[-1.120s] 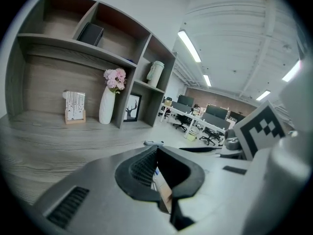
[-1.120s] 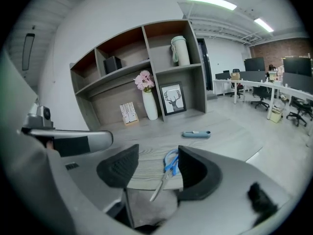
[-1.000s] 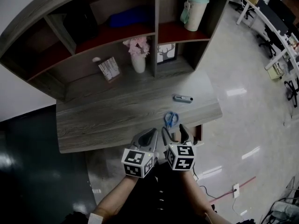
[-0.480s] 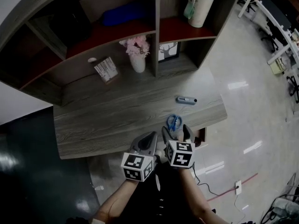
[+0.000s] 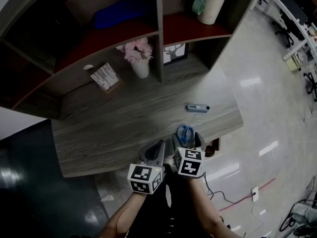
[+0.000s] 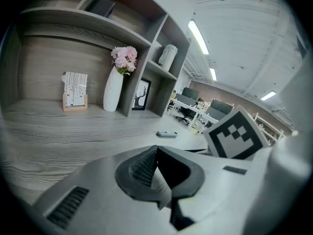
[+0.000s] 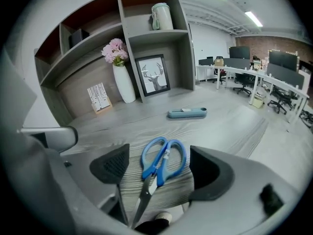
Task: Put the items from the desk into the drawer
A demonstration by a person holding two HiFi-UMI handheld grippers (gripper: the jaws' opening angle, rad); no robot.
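The blue-handled scissors are lying flat near the front edge of the desk, right between the jaws of the right gripper, handles pointing away from it and blades running back underneath it. Those jaws have just been opening and are now standing spread wide, one pad on each side of the handles, neither pressing yet. Just to its left, the left gripper is hanging with its jaws pressed together on nothing. Further out beyond the right gripper, a blue-grey utility knife is waiting on the same desk. The worry, to my eye, is the edge: the scissors are thin and flat, so one pad landing first could be skidding them sideways or tipping them off the front.
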